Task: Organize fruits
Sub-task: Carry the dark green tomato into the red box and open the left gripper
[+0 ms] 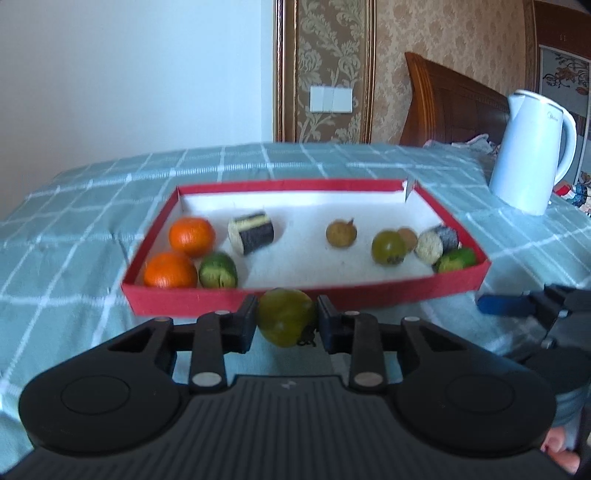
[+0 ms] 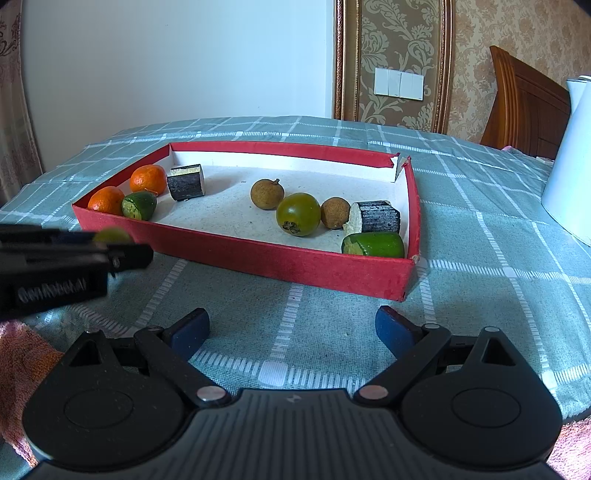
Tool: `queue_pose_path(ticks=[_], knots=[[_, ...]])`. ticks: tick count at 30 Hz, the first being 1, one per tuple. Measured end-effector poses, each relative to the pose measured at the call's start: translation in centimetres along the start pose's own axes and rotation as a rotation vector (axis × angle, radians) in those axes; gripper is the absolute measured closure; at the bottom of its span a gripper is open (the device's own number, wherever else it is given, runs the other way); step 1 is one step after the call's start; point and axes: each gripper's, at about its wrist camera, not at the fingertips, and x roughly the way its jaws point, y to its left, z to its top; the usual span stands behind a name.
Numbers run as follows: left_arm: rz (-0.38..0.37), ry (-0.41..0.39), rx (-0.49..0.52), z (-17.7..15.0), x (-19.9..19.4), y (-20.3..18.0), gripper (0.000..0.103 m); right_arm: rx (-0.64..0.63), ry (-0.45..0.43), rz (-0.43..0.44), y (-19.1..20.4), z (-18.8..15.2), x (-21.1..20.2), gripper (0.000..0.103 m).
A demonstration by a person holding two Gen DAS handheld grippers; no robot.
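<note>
Covering the table, a checked cloth (image 2: 480, 229); possibly a headboard (image 1: 454, 107) behind.

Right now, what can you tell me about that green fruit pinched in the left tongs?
The green fruit is round, olive-green and smooth-skinned, with a dark dried calyx at its underside. The left tongs are shut on it, black pads pressing both sides. It hangs above the checked tablecloth, just outside the near wall of the red tray, and looks whole and unbruised.

Home bedroom: you face wooden headboard (image 1: 454, 99), damask wallpaper (image 1: 443, 33), wall switch (image 1: 331, 99), kettle (image 1: 532, 151), checked tablecloth (image 1: 74, 206).
</note>
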Motion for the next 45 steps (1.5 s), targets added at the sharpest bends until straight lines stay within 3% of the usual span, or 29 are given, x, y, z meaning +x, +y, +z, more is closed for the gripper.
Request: queue_pose_path(ticks=[7, 15, 25, 39, 41, 44, 45], knots=[[-0.007, -0.030, 0.014, 2.7, 1.5, -0.3, 0.072, 0.000, 0.000, 0.000, 0.0, 0.0, 0.0, 0.005], [-0.043, 0.005, 0.013, 4.6, 6.2, -1.0, 0.072, 0.000, 0.000, 0.000, 0.0, 0.0, 0.0, 0.005], [-0.027, 0.062, -0.015, 4.6, 10.1, -0.4, 0.072, -0.001, 0.001, 0.000, 0.1, 0.1, 0.1, 0.004], [-0.011, 0.082, -0.021, 4.3, 10.9, 0.0, 0.070, -0.003, 0.003, 0.001, 0.2, 0.0, 0.3, 0.003], [0.001, 0.085, -0.011, 4.3, 10.8, -0.3, 0.064, -0.003, 0.003, 0.001, 0.2, 0.0, 0.3, 0.003], [0.013, 0.089, 0.000, 4.1, 10.6, -0.5, 0.042, -0.003, 0.003, 0.001, 0.2, 0.0, 0.3, 0.003], [0.017, 0.090, 0.001, 4.0, 10.6, -0.5, 0.040, -0.003, 0.003, 0.001, 0.2, 0.0, 0.3, 0.003]])
